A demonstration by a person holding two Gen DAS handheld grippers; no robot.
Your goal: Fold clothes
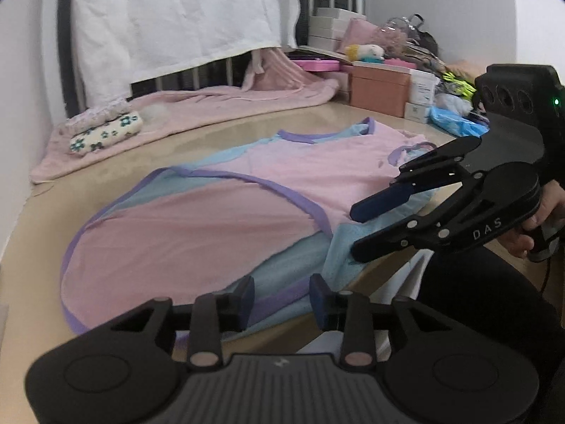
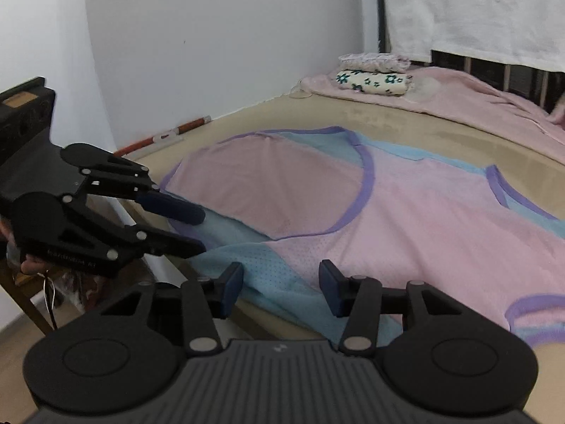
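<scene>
A pink and light-blue mesh garment with purple trim (image 1: 247, 190) lies spread on a beige tabletop (image 1: 31, 233), its near edge at the table's near rim, one pink rounded flap laid over the blue layer. Two black handheld grippers hover at that near edge. The left gripper (image 1: 281, 298) has its blue-padded fingers spread, holding nothing, just above the blue hem. The right gripper (image 2: 280, 291), further right along the same edge, is likewise spread and empty.

Judging from this, the garment is either being laid out flat or is partway into a fold; the pictures do not settle which. Any grasp here would need both grippers to close on the hem together without bunching the thin mesh.

At the far left, a folded floral cloth (image 1: 106, 134) rests on a pink blanket (image 1: 219, 102); boxes (image 1: 381, 88) crowd the far right. The garment's right end runs out of view, and what kind of garment it is cannot be told.
</scene>
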